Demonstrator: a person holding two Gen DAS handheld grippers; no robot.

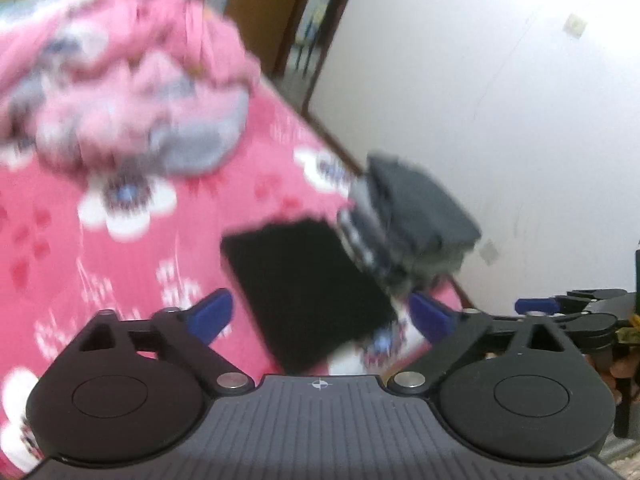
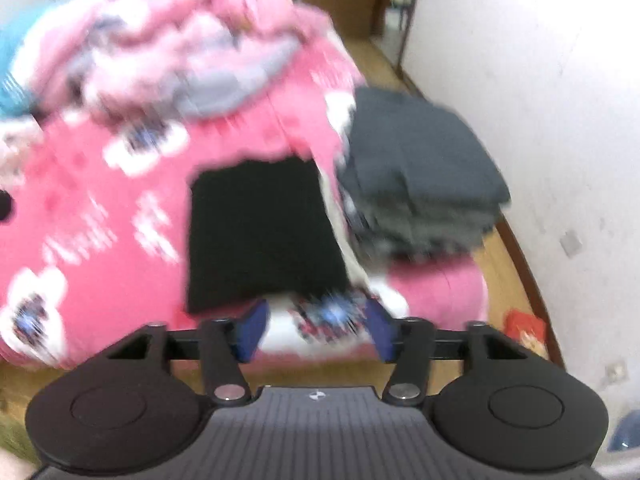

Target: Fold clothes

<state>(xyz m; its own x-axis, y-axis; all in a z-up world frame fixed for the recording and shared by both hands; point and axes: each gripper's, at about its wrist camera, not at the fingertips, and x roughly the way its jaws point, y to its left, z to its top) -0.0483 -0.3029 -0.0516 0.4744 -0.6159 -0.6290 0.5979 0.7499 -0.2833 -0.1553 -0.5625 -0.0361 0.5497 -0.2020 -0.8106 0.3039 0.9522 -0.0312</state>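
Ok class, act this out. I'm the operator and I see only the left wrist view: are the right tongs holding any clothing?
Observer: No. In the right wrist view the right tongs are open, with only the bedspread showing between them.
Operator: Anything lying beyond the bedspread?
Observer: Yes, a red packet lies on the floor, too blurred to identify.
Operator: And beside the pink pile?
Observer: A blue cloth sits against its left side.
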